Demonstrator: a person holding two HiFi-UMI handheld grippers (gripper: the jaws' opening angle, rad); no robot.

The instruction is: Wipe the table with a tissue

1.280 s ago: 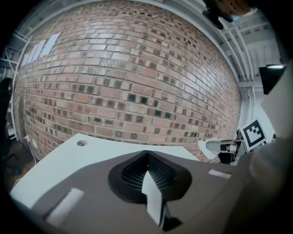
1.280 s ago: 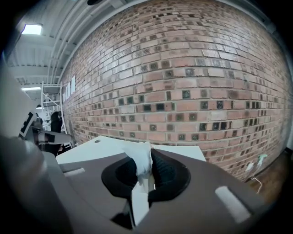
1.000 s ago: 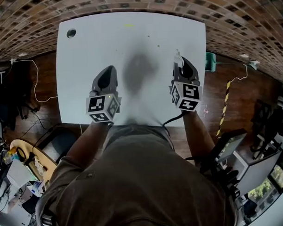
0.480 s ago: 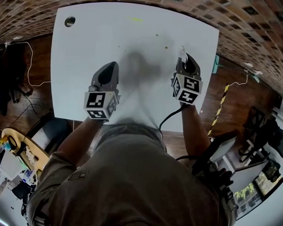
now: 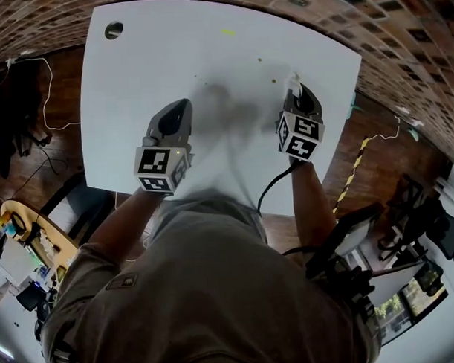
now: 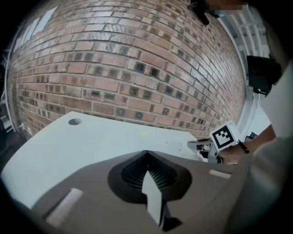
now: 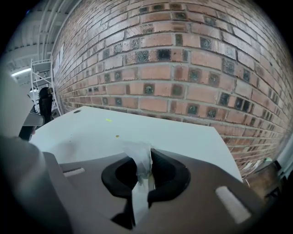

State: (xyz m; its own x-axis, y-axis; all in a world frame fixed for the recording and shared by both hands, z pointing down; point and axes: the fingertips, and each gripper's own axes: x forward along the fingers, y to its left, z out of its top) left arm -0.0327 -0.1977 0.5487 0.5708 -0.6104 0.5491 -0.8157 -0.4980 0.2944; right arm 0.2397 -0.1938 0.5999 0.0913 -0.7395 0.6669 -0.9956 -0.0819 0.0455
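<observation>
**Between the right gripper's jaws: a pinched tissue over the table's right side**

Between the jaws of the right gripper [image 5: 297, 96], a white tissue [image 7: 140, 161] is clamped. A crumpled tuft sticks out past the fingertips and a flat strip runs back through the gap. From the head view the tissue's tip [image 5: 292, 82] lies over the right part of the white table [image 5: 171, 60], near its right edge. Whether it touches the surface cannot be told. Just beside it on the tabletop sits a small brown speck [image 5: 274, 81], with a second speck [image 5: 260, 60] farther off and a short yellow mark [image 5: 228, 32] near the far edge.

The left gripper [image 5: 177, 112] is held over the table's near middle, well apart from the right one. Its jaws are pressed together with nothing in them. A soft grey shadow [image 5: 224, 103] lies on the surface between the two grippers. Each gripper carries a marker cube at its rear, the left cube [image 5: 161, 169] and the right cube [image 5: 300, 137], and a black cable [image 5: 268, 190] trails from the right one toward the person.

A round hole [image 5: 114, 29] is set in the table's far left corner. Beyond the far edge stands a brick wall [image 7: 183, 68], and a wooden floor [image 5: 62, 138] with a thin white cord [image 5: 51, 79] lies to the left.
</observation>
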